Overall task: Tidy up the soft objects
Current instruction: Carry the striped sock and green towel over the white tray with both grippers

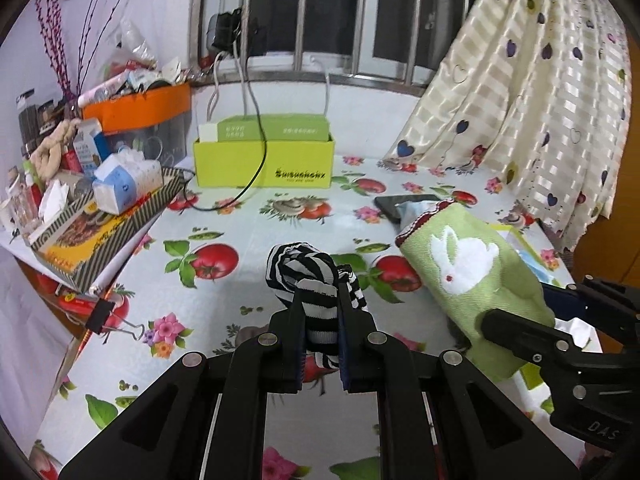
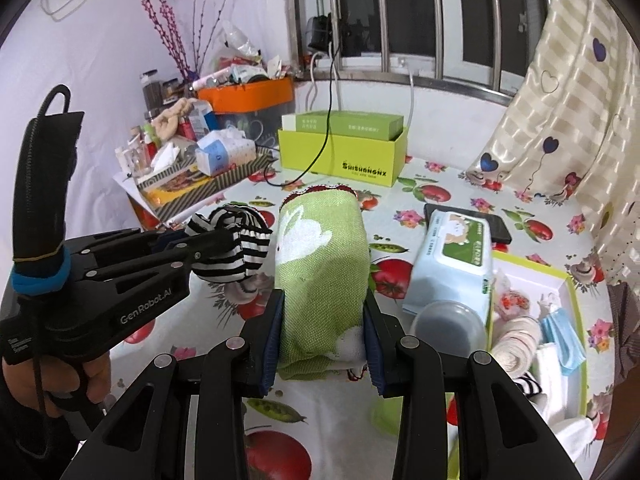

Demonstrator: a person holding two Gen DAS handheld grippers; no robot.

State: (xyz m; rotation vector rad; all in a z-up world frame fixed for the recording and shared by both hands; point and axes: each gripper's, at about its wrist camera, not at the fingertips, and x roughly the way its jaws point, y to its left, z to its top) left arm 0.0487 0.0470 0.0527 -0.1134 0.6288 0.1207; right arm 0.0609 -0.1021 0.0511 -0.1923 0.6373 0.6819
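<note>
The left gripper [image 1: 320,320] pinches the striped sock bundle [image 1: 308,276] and the right gripper [image 2: 324,336] clamps the green rabbit cloth [image 2: 320,264], both lifted above the desk [image 1: 240,240]. Each should be lowered gently into the yellow-rimmed tray [image 2: 576,304], fingers opening only once it rests.

Your striped sock [image 1: 310,280], black-and-white, bunched into knot, held up off tablecloth. Your green towel [image 2: 320,276], rolled, white rabbit on it, red-trimmed end pointing away, also lifted, just right of sock. More soft bits sit in tray [image 2: 576,300] at far right.
</note>
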